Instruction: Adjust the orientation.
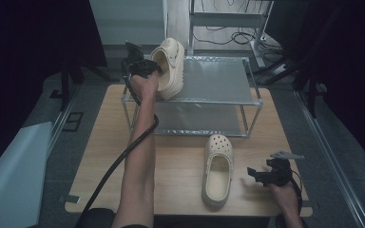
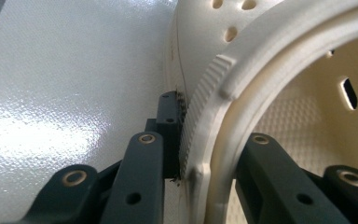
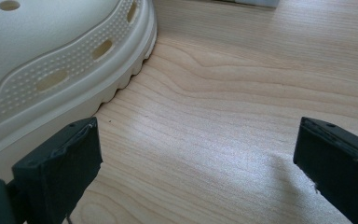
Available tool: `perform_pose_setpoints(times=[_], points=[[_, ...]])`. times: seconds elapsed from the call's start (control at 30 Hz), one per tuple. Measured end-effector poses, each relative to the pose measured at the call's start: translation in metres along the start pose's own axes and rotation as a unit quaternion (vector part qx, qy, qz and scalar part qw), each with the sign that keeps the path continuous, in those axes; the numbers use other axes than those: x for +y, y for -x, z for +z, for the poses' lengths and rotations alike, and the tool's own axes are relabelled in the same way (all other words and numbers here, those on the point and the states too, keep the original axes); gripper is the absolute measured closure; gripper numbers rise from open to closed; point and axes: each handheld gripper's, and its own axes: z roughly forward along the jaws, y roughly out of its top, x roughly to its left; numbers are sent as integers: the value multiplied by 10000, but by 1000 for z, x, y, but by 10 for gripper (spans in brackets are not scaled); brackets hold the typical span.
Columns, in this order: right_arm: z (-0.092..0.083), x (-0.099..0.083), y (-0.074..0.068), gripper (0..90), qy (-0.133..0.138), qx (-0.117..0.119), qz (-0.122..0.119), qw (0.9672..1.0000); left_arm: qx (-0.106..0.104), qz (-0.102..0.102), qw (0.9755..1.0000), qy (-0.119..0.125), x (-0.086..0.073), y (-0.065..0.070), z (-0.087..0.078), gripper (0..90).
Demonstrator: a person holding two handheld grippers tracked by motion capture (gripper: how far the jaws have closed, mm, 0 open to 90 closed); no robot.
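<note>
A cream clog (image 1: pixel 171 66) stands tipped on its side at the left end of the metal rack's top shelf (image 1: pixel 218 78). My left gripper (image 1: pixel 147 69) is shut on the rim of its opening. In the left gripper view one jaw presses the ribbed outside of the clog (image 2: pixel 242 56) and the other sits inside it, with my left gripper (image 2: pixel 209 140) straddling the rim above the grey shelf (image 2: pixel 65 84). A second cream clog (image 1: pixel 217 168) lies sole-down on the wooden table. My right gripper (image 1: pixel 259 175) rests open just right of it. The right gripper (image 3: pixel 198 163) holds nothing, with that clog (image 3: pixel 51 60) beside its left jaw.
The two-tier rack has a lower shelf (image 1: pixel 197 118) with nothing on it. Bare wooden table (image 1: pixel 171 161) lies in front of the rack and left of the second clog. A cable (image 1: pixel 119 161) trails from my left gripper across the table. Dark stands and cables surround the table.
</note>
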Motion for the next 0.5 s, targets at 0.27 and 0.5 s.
perform_pose_setpoints(times=[0.27, 0.5], points=[[0, -1, 0, 8, -28, -1, -15, 10000, -305, -206, 9993, 30, -4, 3, 4, 610], [-2, 0, 0, 14, 17, 5, -48, 10000, -382, -196, 9991, 66, -7, 4, 11, 502]])
